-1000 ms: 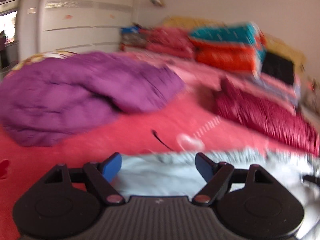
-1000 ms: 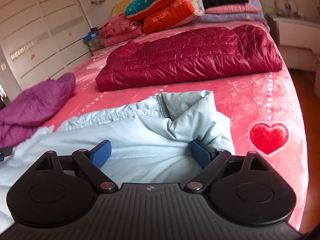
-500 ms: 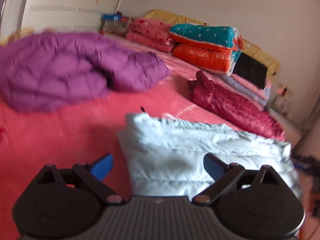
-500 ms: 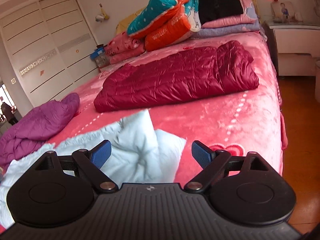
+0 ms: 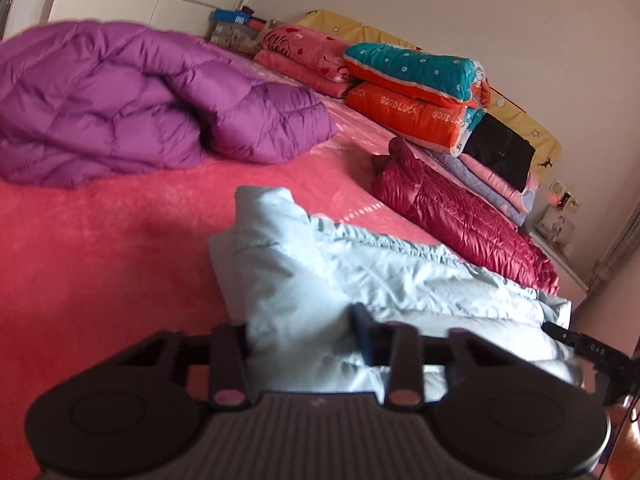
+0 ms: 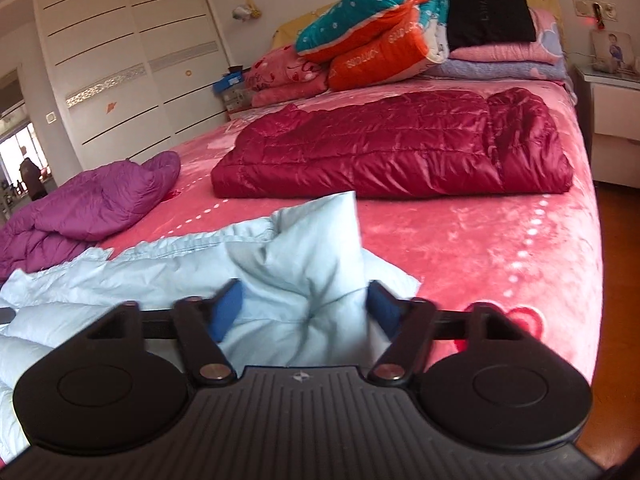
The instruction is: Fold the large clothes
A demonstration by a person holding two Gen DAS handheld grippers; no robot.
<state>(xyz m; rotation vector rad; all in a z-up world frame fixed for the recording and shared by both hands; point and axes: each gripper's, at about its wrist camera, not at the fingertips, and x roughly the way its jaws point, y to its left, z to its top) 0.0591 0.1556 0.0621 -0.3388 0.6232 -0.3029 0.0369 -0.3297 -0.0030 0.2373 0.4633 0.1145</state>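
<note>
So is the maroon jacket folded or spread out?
Folded. The maroon jacket lies as a neat flat rectangle on the bed, one end doubled over; no sleeves stick out.

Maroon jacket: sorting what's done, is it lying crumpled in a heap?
No, the maroon jacket lies folded flat on the pink bed cover.
</note>
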